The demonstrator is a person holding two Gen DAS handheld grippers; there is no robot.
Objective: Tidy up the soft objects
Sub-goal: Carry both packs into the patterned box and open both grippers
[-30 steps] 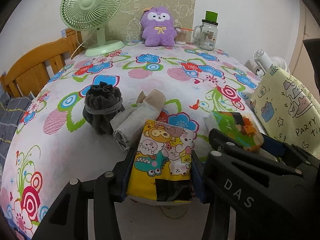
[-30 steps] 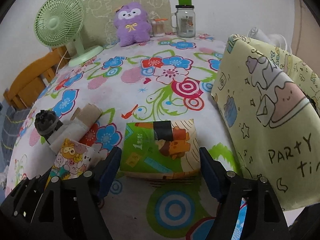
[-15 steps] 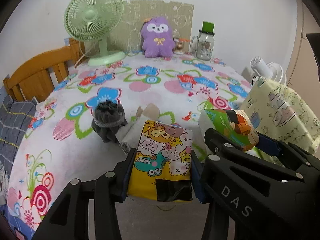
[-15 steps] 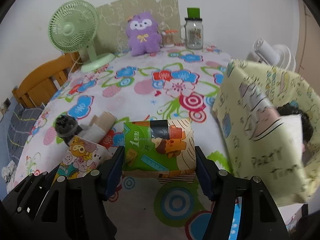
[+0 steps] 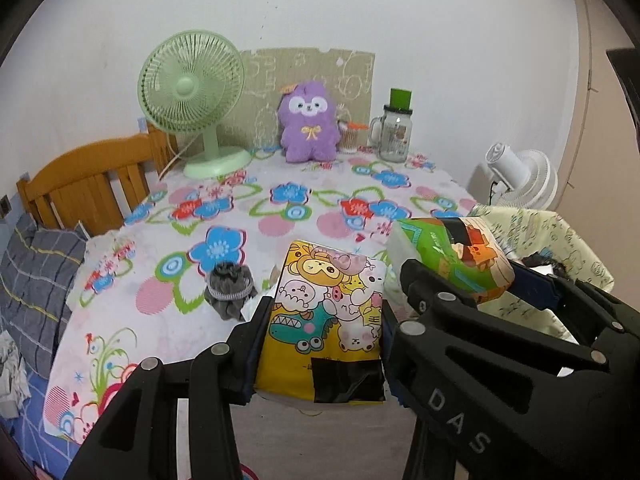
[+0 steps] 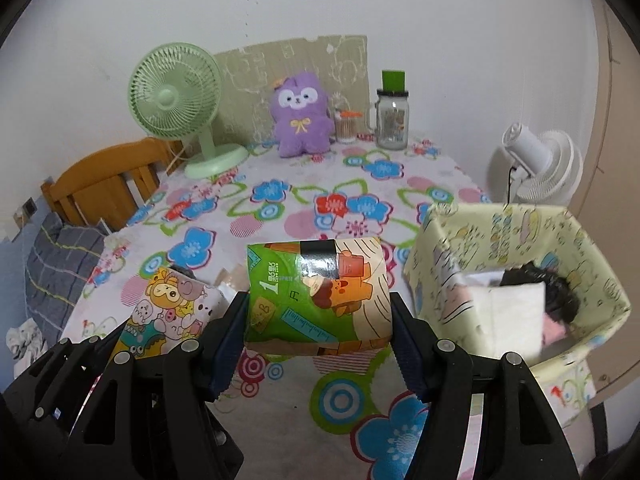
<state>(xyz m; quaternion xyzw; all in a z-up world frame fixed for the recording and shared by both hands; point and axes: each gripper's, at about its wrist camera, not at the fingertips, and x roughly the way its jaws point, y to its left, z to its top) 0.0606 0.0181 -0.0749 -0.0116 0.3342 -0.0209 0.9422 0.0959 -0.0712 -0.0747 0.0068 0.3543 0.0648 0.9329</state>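
Observation:
My left gripper [image 5: 322,312] is shut on a yellow cartoon tissue pack [image 5: 326,320], held above the flowered table [image 5: 240,216]. My right gripper [image 6: 318,312] is shut on a green and orange tissue pack [image 6: 316,292], also lifted off the table. Each pack shows in the other view: the green pack [image 5: 460,256] at the right, the yellow pack [image 6: 168,308] at the left. A yellow fabric bin [image 6: 560,240] stands at the right, holding white paper and dark items. A dark grey rolled sock [image 5: 230,288] lies on the table.
At the back stand a green fan [image 5: 192,96], a purple plush [image 5: 308,124], a glass jar with a green lid [image 5: 396,132] and a cardboard sheet. A wooden chair [image 5: 88,184] stands left, a white fan [image 6: 540,168] right. A beige cloth roll lies behind the yellow pack.
Both grippers have risen with their packs, so the table looks lower and farther. The right gripper closed onto the green pack and lifted it. The bin's inside has come into view.

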